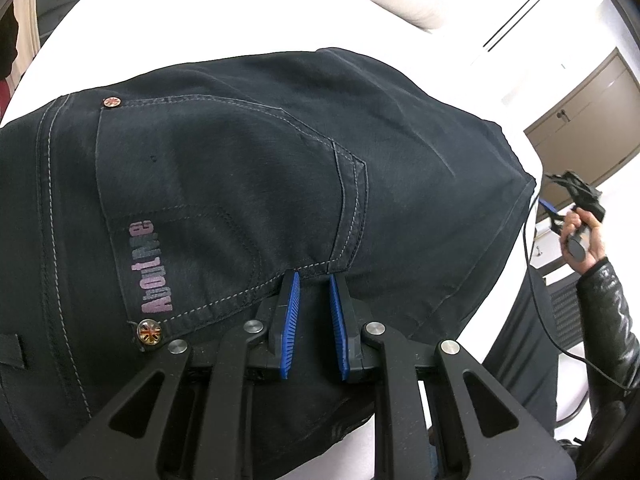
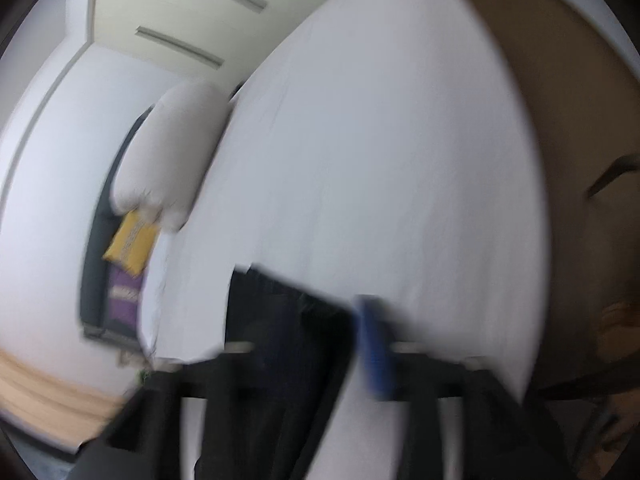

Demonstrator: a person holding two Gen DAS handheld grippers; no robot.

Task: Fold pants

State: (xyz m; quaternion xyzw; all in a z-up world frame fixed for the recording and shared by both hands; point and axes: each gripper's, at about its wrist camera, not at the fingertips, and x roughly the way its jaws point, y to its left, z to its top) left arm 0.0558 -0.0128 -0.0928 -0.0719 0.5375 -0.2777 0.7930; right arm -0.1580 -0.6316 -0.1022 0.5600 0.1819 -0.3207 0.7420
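The dark pants (image 1: pixel 248 184) lie folded on the white bed (image 1: pixel 240 12), back pocket (image 1: pixel 216 216) up. The left tongs (image 1: pixel 314 280) sit nearly closed with their blue pads pinching the fabric edge just below the pocket. In the blurred right wrist view, the right tongs (image 2: pixel 320 344) stand open, gripping nothing, over a corner of the pants. A pillow (image 2: pixel 172 152) lies farther up the bed.

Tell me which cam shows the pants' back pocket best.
Left wrist view. The back pocket is sharp there, with stitching, rivets and printed lettering readable, just ahead of the left gripper. The right wrist view is motion-blurred and shows only a dark corner of the pants, no pocket.
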